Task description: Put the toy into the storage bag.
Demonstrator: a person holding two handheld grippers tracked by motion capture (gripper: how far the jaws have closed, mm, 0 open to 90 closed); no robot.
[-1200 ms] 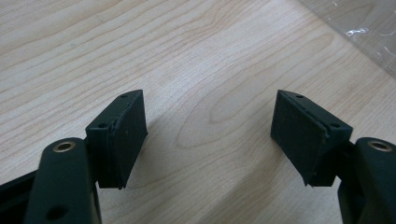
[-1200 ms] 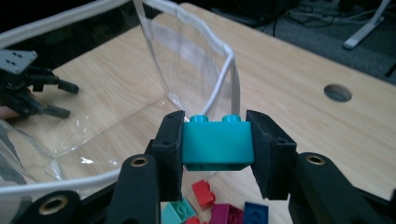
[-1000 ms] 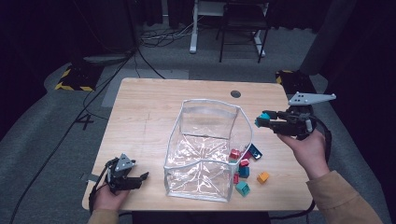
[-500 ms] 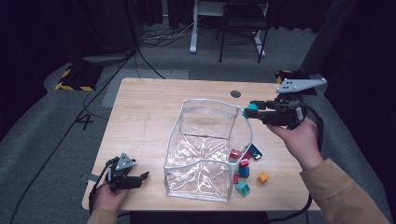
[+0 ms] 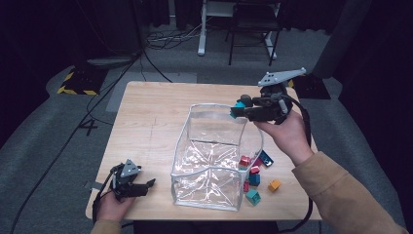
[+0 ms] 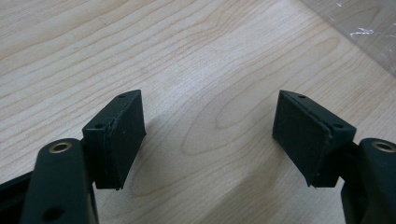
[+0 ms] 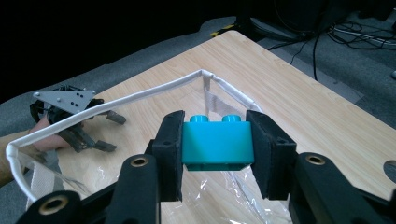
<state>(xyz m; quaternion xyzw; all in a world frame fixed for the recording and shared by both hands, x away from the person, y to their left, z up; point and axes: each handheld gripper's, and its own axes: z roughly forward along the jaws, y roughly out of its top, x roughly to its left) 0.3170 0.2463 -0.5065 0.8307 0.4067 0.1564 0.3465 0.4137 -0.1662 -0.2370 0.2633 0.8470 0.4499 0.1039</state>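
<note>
— Dark room, grey floor with cables, and a pale wooden table [image 5: 146, 122] in the middle. What is being handled?

— A teal block [image 7: 217, 142]. The right gripper [image 7: 215, 149] has its jaws clamped on the block's two ends, studs up, and holds it in the air just over the far rim of a clear plastic bin [image 5: 214, 161] standing on the table.

— Anything else near the bin?

— A small heap of loose blocks [image 5: 254, 178] lies on the table against the bin's right side: red, teal, blue and one orange.

— And the other hand?

— The left gripper [image 5: 141, 185] sits low at the near left corner of the table, well apart from the bin. Its jaws have just been opening and stand apart with bare wood between them, gripping nothing.
</note>
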